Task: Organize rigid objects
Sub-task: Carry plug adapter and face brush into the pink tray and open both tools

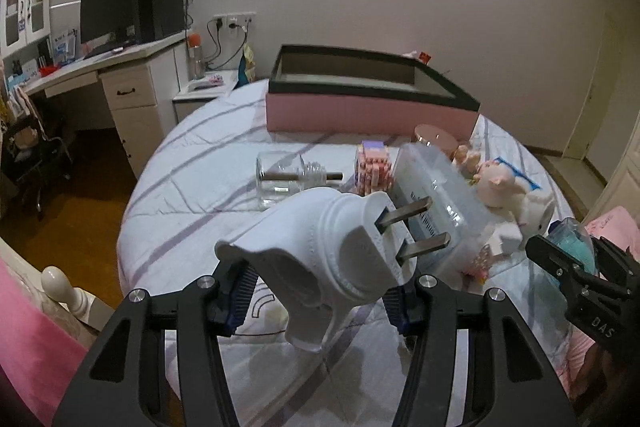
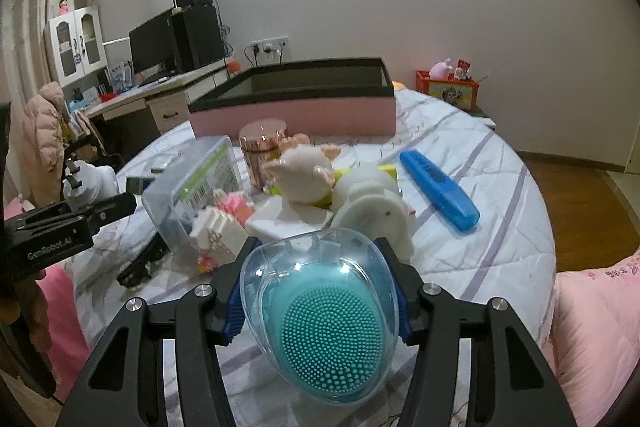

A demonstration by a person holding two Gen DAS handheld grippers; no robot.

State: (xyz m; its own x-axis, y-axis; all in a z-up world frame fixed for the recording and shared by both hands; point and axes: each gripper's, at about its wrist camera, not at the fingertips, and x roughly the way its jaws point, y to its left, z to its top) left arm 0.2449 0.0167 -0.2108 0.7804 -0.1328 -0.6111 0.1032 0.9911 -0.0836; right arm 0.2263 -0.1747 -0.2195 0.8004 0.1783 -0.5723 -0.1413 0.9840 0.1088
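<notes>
The white plug-in device, its 2 flat prongs pointing toward the far edge of the bed, sits clamped between the pads of the left tool, lifted clear of the bedspread. The right tool is closed on a clear case with a teal silicone brush, also off the bed.

The pink box with a dark rim stands at the far edge of the bed; what shows of its inside looks empty, so I judge the sorting barely begun. Still lying loose in a cluster at mid-bed are a clear plastic box, a glass bottle, a rose-coloured jar, plush toys, a block figure and, toward the right edge, a blue case. Both held items look set for the box; nearly everything else remains.
</notes>
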